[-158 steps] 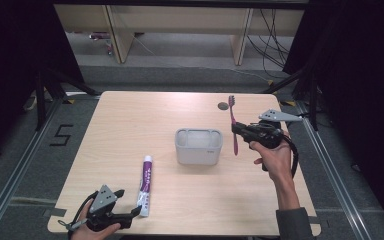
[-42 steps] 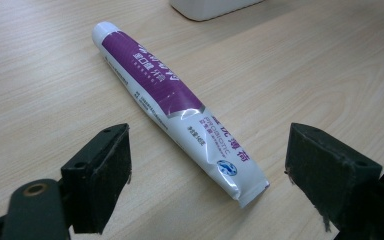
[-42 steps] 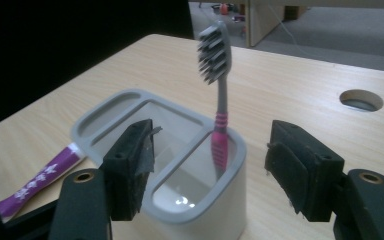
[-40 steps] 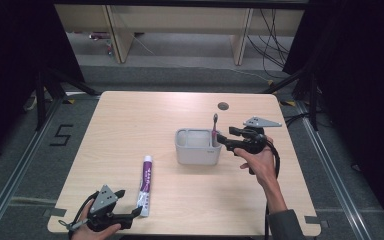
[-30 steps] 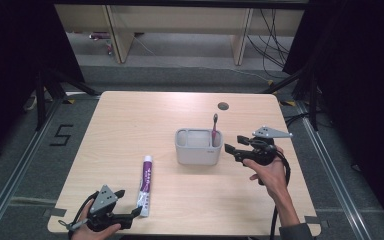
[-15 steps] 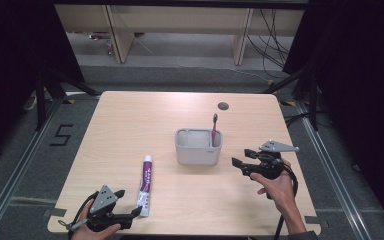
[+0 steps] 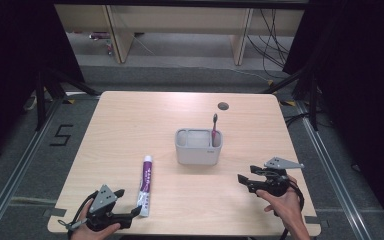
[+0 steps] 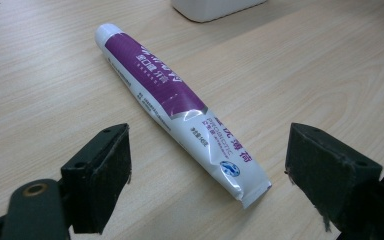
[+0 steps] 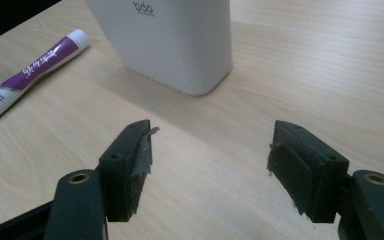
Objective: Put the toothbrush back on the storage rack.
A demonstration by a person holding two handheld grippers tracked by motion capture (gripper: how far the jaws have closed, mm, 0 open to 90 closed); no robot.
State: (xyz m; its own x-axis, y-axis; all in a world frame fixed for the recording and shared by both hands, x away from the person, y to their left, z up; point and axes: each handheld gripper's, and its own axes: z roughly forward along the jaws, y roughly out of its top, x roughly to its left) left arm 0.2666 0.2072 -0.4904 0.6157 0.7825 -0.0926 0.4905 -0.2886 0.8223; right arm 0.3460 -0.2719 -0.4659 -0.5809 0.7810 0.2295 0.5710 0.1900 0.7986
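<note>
A purple and white toothpaste tube (image 7: 145,184) (image 8: 180,108) (image 9: 26,72) lies flat on the table left of centre, its cap pointing away from me. My left gripper (image 7: 129,216) (image 8: 220,180) is open at the front left, jaws spread on either side of the tube's crimped end. A grey-white holder box (image 7: 198,146) (image 9: 167,42) stands mid-table with a dark red toothbrush (image 7: 214,129) upright in its right side. My right gripper (image 7: 244,181) (image 9: 207,165) is open and empty, low over the table to the holder's front right.
A small dark round hole (image 7: 223,106) marks the table's far side. The wooden table (image 7: 130,125) ends close in front of both hands. Metal floor rails run along both sides, and shelving legs stand beyond the far edge.
The right gripper carried the toothbrush to the holder, let it go standing inside, then drew back toward me and to the right. The left gripper stayed put.
</note>
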